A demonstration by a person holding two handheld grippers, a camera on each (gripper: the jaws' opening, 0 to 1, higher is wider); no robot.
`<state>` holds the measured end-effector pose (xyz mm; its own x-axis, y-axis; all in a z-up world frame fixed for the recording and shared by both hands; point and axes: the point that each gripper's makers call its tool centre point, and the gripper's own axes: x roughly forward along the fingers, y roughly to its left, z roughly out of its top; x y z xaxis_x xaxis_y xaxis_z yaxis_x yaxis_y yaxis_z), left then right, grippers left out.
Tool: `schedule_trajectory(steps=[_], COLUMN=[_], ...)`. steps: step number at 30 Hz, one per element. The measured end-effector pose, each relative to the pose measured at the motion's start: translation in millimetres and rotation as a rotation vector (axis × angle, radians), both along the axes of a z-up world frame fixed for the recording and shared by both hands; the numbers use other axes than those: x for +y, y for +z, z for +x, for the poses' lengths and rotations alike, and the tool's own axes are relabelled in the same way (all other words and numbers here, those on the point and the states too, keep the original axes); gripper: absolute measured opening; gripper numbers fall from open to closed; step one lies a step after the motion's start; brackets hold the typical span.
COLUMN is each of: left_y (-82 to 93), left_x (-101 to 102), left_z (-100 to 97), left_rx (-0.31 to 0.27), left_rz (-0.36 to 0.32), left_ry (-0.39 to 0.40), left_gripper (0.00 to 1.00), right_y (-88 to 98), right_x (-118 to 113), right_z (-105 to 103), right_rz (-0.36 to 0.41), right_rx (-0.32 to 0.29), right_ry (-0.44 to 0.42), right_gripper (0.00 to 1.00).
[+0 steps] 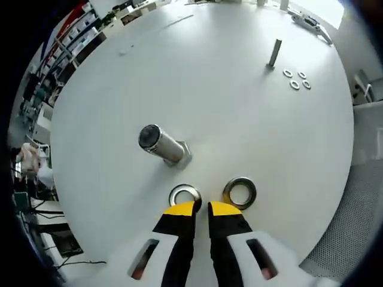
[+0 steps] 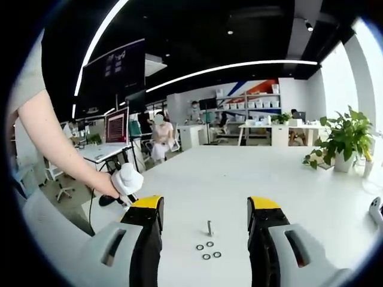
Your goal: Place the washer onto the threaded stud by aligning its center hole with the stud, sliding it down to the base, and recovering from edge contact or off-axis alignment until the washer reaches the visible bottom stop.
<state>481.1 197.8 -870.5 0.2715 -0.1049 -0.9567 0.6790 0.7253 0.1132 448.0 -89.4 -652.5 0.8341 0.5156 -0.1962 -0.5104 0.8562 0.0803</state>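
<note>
A large threaded stud (image 1: 161,145) on a hex base stands near the middle of the round white table (image 1: 239,119). Just in front of it lie two large washers: one (image 1: 184,195) at my left gripper's tip and another (image 1: 239,192) to its right. My left gripper (image 1: 202,208) points down at the table, its yellow-tipped jaws closed to a thin slit over the right rim of the nearer washer. My right gripper (image 2: 205,206) hovers open above the table with nothing between its jaws. It faces a small stud (image 2: 210,228) with several small washers (image 2: 207,250) at its foot.
The small stud (image 1: 274,54) and its small washers (image 1: 296,79) sit near the table's far edge. A grey tool (image 1: 311,24) lies beyond them. A person's arm (image 2: 54,137) reaches in at the left of the right gripper view. A potted plant (image 2: 347,140) stands on the table's far right.
</note>
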Motion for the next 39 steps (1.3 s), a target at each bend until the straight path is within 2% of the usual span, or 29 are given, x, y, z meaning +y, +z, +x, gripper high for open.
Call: schedule_trajectory(steps=[7,9,13,19,21,33,39], left_y=[-0.6,-0.1,-2.1,-7.9,-7.7,-7.6,-6.9], left_x=[5.3,3.5,3.8,-3.2,-4.0,-4.3,-4.3], left_z=[2.6,4.2,4.2,5.3,7.5,8.2,6.9], left_rx=[-0.012,-0.011,-0.010,0.000,-0.012,0.092,0.107], left_rz=[0.023,0.001,0.009,-0.007,0.021,0.023,0.002], left_ry=[-0.017,-0.006,-0.012,-0.062,-0.128,-0.100,-0.100], left_gripper=[0.07,0.08,0.10,0.03,0.03,0.04,0.04], right_y=[-2.0,-1.9,-1.8,-3.8,-4.1,-10.4,-12.3], right_x=[0.8,1.1,1.5,1.1,1.3,4.4,3.5], right_z=[-0.6,-0.6,-0.5,-0.7,-1.3,-2.4,-1.8], right_rz=[0.005,0.003,0.005,0.002,-0.006,-0.018,-0.016], right_rx=[0.011,0.010,0.011,0.017,0.017,0.038,0.048], right_ry=[0.004,0.005,0.005,0.006,0.008,0.021,0.018], right_gripper=[0.59,0.59,0.59,0.59,0.58,0.58,0.58])
